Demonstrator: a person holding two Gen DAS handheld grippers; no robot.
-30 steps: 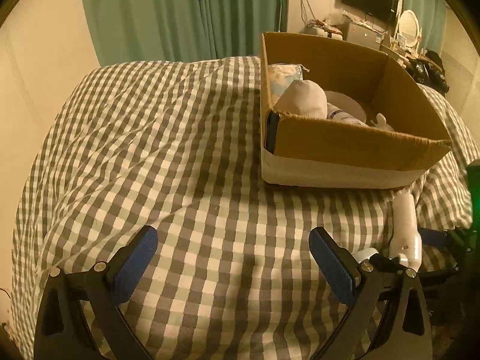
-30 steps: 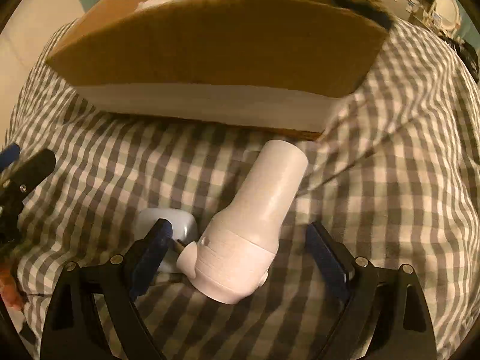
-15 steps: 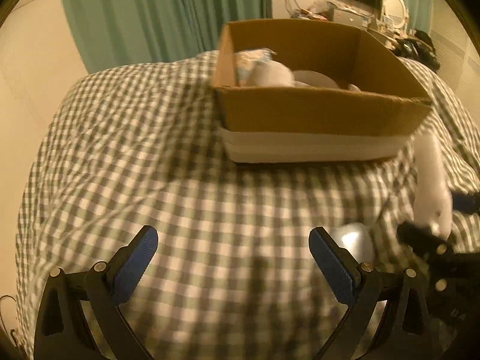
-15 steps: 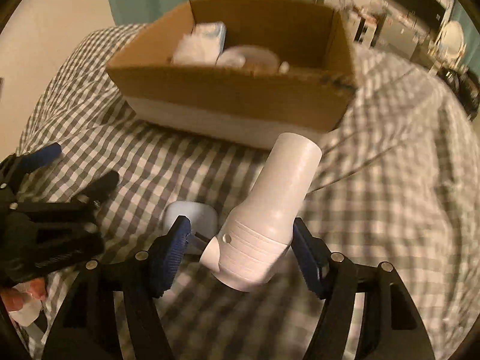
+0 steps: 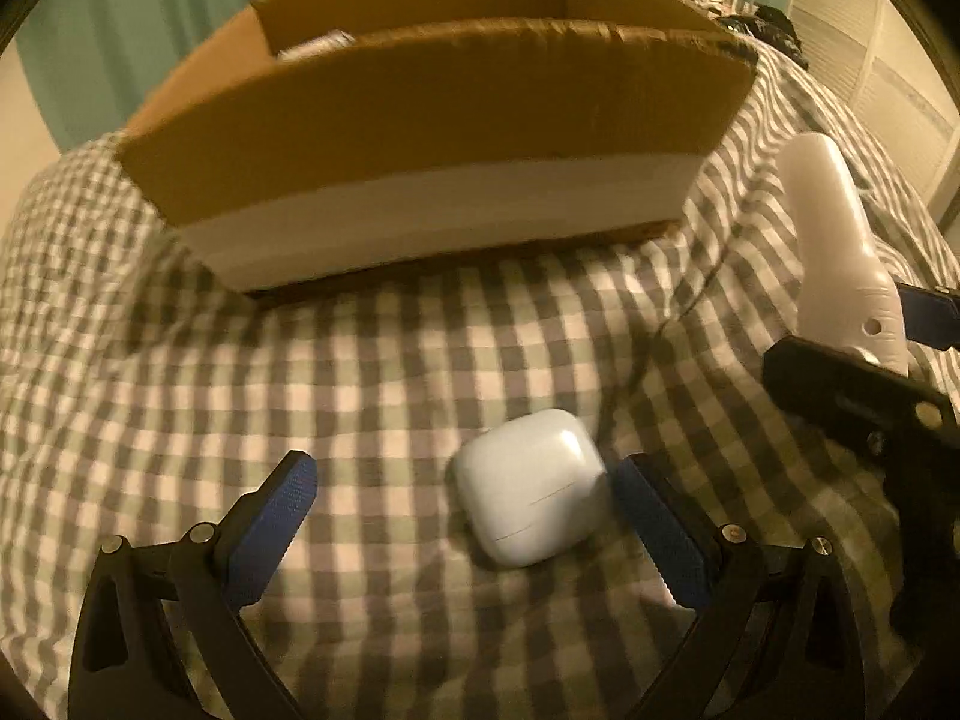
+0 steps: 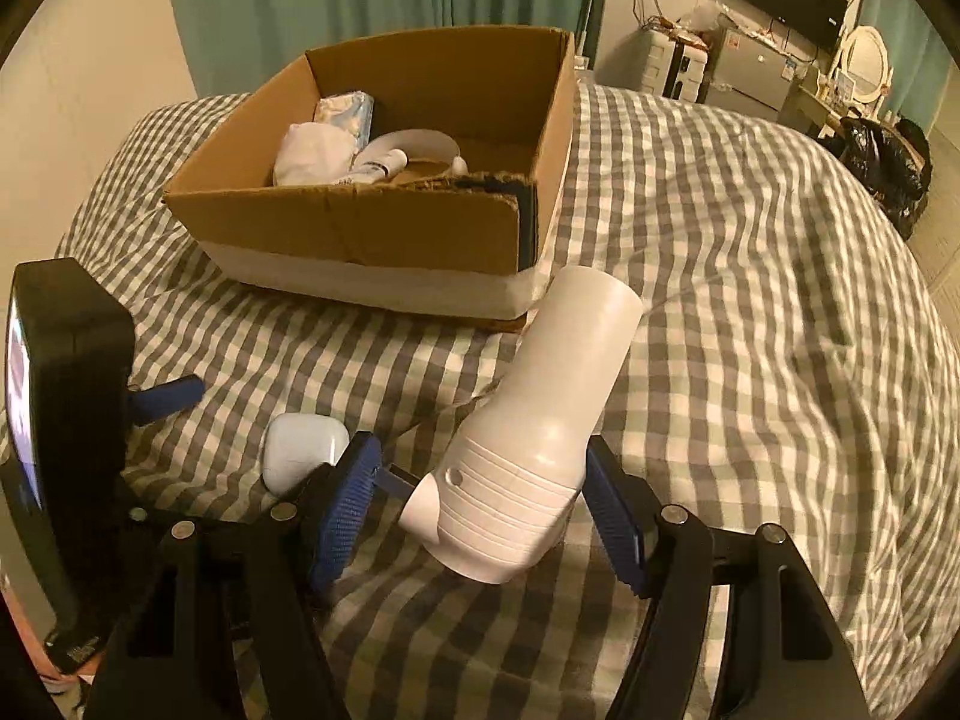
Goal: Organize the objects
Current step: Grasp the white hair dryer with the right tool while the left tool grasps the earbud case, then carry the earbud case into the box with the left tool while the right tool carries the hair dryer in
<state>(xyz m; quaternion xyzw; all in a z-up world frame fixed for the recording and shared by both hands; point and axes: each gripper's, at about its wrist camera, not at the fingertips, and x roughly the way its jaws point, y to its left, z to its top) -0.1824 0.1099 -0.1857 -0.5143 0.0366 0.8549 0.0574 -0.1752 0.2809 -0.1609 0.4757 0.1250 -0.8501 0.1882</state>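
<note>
Straddling the small white earbud case (image 5: 528,501), the left hand-held gripper (image 5: 462,531) is held wide open, with the case lying on the checked bedspread (image 5: 372,372) close to the right-side pad (image 5: 657,531) and well apart from the other; nothing is gripped there yet. Beside it, the white hair dryer (image 6: 534,438) is clamped at its ribbed rear body by the right hand-held gripper (image 6: 480,516), the jaws drawn in against both sides and the barrel pointed up and away; it appears to be raised off the bed, though that cannot be told for certain. Farther off, the open cardboard box (image 6: 360,228) is seen on the bed, already holding a tissue pack, a white bundle, a tube and a pale round item. Two pick-ups are judged to be in hand at once. Next, the left jaws would need to be centred on the case and closed, and the dryer carried over the near wall of the box and released inside.
</note>
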